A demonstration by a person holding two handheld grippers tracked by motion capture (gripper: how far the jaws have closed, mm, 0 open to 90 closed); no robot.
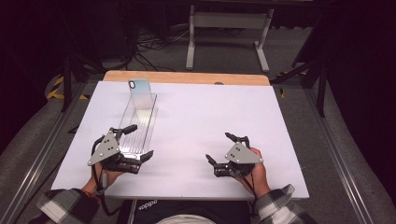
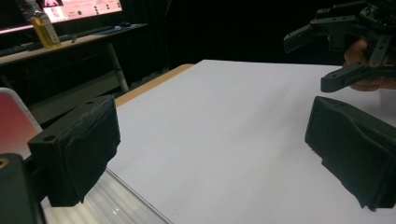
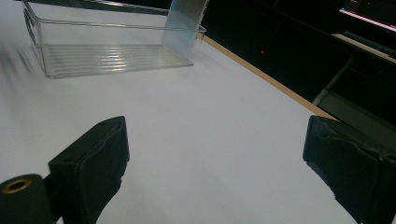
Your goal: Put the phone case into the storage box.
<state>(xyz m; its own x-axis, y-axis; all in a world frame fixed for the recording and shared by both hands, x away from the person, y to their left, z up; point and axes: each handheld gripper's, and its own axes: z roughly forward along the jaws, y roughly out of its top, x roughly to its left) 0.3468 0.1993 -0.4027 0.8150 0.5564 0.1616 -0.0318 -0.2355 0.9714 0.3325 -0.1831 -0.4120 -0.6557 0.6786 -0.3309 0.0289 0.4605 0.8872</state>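
A pale blue phone already leans upright in the far end of the long clear plastic tray near the desk's left edge. Left claw gapes over the tray's near end; right claw hovers empty, jaws apart.

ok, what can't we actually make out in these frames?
- Clear tray, near end: high view, the left gripper covers it, so whether a jaw touches it can't be told.
- Phone, lower part: stands in the tray's far end; its screen side faces away in the right gripper view.
- Pale rounded thing: left gripper view, cut by the left edge.
- Bottle label: too small.
- Right gripper rear: hand hides it.
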